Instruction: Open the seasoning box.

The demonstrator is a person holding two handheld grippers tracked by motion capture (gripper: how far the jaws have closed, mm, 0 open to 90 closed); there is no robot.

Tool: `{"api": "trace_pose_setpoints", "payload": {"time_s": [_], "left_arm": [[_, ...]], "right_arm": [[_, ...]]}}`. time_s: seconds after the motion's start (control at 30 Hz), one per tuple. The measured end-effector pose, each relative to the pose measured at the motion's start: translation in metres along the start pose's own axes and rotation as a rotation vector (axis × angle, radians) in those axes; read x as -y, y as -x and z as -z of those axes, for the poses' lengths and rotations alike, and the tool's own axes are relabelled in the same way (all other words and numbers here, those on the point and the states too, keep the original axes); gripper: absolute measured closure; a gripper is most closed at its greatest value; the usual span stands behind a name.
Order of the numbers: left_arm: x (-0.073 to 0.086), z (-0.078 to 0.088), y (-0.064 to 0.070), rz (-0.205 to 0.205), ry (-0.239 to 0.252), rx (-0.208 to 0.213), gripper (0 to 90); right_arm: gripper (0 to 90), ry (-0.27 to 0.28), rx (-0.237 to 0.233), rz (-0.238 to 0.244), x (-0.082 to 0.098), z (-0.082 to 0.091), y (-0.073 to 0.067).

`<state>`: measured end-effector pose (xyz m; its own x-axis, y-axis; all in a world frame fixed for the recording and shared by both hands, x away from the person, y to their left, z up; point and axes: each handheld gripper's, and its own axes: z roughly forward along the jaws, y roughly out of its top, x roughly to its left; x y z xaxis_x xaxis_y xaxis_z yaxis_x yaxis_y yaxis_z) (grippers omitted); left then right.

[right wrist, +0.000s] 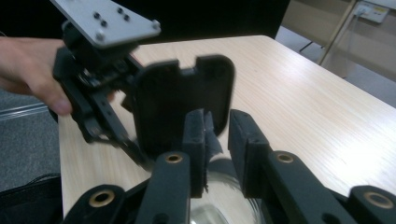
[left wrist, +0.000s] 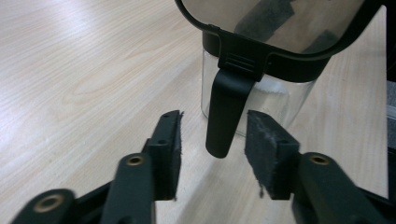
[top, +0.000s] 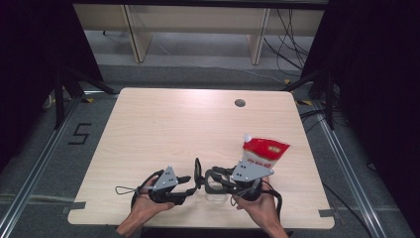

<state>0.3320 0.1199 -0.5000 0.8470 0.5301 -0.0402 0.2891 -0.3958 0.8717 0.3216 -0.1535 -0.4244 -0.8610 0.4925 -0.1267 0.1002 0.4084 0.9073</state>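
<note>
Both grippers are working a glass jar (top: 216, 191) near the worktop's front edge: left gripper (left wrist: 212, 140) spread around the lid latch (left wrist: 229, 109), right gripper (right wrist: 215, 135) slightly parted over the rim; an unsteadied jar risks tipping.

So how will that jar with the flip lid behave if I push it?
The jar looks like clear glass: probably rigid, fairly heavy, breakable. Its lid stands open on a hinge, so it may swing or snap down. The base looks wide, so it will likely slide on the smooth table rather than tip.
</note>
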Motion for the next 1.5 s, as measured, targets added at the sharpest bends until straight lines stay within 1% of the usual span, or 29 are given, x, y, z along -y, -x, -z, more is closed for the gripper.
{"api": "trace_pose_setpoints", "payload": {"time_s": [0.07,0.13,0.17,0.23,0.27,0.37,0.43,0.47,0.57,0.63,0.67,0.73,0.8,0.83,0.93,0.97,1.03,1.07,1.1,1.13,1.17,1.23,1.3,1.33,1.37,1.4,1.43,1.47,1.5], "left_arm": [[0.0,0.004,0.002,0.027,0.007,-0.001,47.1],[0.0,0.006,0.001,0.019,-0.005,-0.003,45.2],[0.001,0.009,0.004,0.056,-0.009,-0.01,42.0],[0.002,0.012,0.004,0.061,-0.018,-0.014,40.8],[0.003,0.014,0.003,0.037,-0.021,-0.011,37.4],[0.008,0.02,0.004,0.094,-0.032,-0.022,33.7],[0.009,0.021,0.004,0.09,-0.033,-0.029,31.3],[0.009,0.021,0.004,0.106,-0.031,-0.029,31.3],[0.01,0.025,0.004,0.104,-0.033,-0.029,28.8],[0.01,0.026,0.003,0.095,-0.04,-0.038,28.3],[0.011,0.027,0.004,0.114,-0.036,-0.031,27.1],[0.011,0.028,0.005,0.12,-0.033,-0.037,26.5],[0.012,0.031,0.004,0.107,-0.047,-0.046,25.1],[0.012,0.031,0.004,0.102,-0.031,-0.041,24.6],[0.013,0.033,0.005,0.1,-0.041,-0.045,24.1],[0.014,0.033,0.006,0.12,-0.042,-0.041,24.2],[0.015,0.033,0.007,0.119,-0.038,-0.046,24.4],[0.015,0.032,0.007,0.125,-0.033,-0.047,24.4],[0.016,0.033,0.008,0.133,-0.033,-0.051,24.4],[0.016,0.033,0.008,0.129,-0.031,-0.041,24.4],[0.016,0.034,0.008,0.13,-0.04,-0.041,24.4],[0.016,0.036,0.009,0.138,-0.034,-0.044,24.4],[0.017,0.035,0.009,0.142,-0.022,-0.045,24.4],[0.016,0.037,0.009,0.134,-0.032,-0.056,24.4],[0.016,0.039,0.008,0.111,-0.048,-0.057,24.5],[0.016,0.039,0.008,0.111,-0.048,-0.057,24.6],[0.016,0.038,0.008,0.113,-0.045,-0.057,24.6],[0.016,0.038,0.008,0.112,-0.046,-0.057,24.6],[0.016,0.038,0.008,0.118,-0.046,-0.054,24.6]], "right_arm": [[73.4,0.004,0.013,-0.016,0.006,0.008,0.002],[72.4,0.007,0.034,-0.013,0.01,0.012,0.004],[70.5,0.002,0.044,-0.042,0.017,0.02,0.007],[69.2,0.004,0.049,-0.059,0.02,0.025,0.008],[66.5,0.016,0.067,-0.065,0.026,0.033,0.01],[63.7,0.01,0.088,-0.082,0.034,0.045,0.013],[61.4,0.019,0.101,-0.094,0.039,0.052,0.014],[61.4,0.019,0.101,-0.094,0.039,0.052,0.014],[57.7,0.021,0.123,-0.127,0.047,0.061,0.017],[56.4,0.018,0.13,-0.126,0.048,0.063,0.018],[53.6,0.026,0.151,-0.141,0.052,0.066,0.02],[52.4,0.018,0.15,-0.15,0.054,0.069,0.021],[50.5,0.02,0.166,-0.147,0.057,0.072,0.023],[48.5,0.012,0.164,-0.197,0.061,0.077,0.023],[46.5,0.006,0.181,-0.208,0.065,0.083,0.024],[44.1,0.003,0.201,-0.241,0.069,0.088,0.024],[43.4,0.008,0.192,-0.23,0.072,0.089,0.027],[42.6,0.008,0.202,-0.235,0.073,0.091,0.027],[40.9,0.021,0.22,-0.214,0.076,0.093,0.03],[39.6,0.022,0.201,-0.257,0.077,0.094,0.029],[38.5,0.002,0.223,-0.258,0.079,0.097,0.031],[35.1,0.015,0.248,-0.262,0.084,0.102,0.036],[33.9,0.01,0.234,-0.284,0.086,0.103,0.037],[32.2,0.008,0.256,-0.271,0.088,0.104,0.039],[30.0,0.006,0.258,-0.265,0.092,0.105,0.043],[30.0,0.006,0.258,-0.265,0.092,0.105,0.043],[27.2,0.001,0.254,-0.305,0.096,0.106,0.045],[27.2,0.001,0.254,-0.305,0.096,0.106,0.045],[26.3,0.009,0.269,-0.267,0.099,0.108,0.051]]}}
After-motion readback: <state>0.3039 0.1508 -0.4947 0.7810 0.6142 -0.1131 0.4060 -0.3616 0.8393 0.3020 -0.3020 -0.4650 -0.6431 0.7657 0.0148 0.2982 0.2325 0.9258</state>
